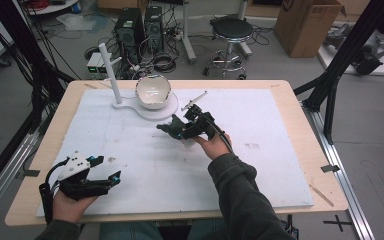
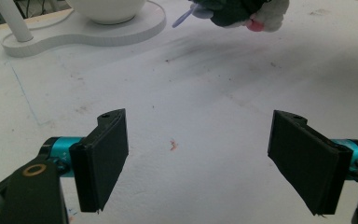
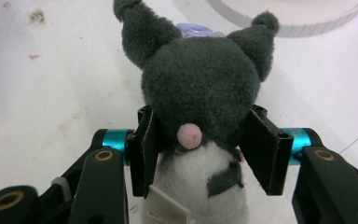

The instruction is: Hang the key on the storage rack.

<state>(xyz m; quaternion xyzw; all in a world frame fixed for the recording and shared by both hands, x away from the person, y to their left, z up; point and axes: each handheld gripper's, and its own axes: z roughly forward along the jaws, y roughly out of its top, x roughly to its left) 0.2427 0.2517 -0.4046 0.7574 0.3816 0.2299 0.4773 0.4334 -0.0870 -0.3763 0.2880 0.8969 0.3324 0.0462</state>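
one white bowl [image 1: 153, 92] on stand [image 1: 156, 111], plush toy [image 3: 200, 102] in right jaws

White bowl [image 1: 153, 92] on stand [image 1: 156, 109]

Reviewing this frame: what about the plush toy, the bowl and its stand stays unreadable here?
- plush toy: face hidden in the right gripper view, turned away; its label is cut off by the bottom edge.
- plush toy in the high view: too small and dark, partly behind the right gripper.
- bowl: contents unreadable against glare in the high view; cut off by the top edge in the left gripper view.
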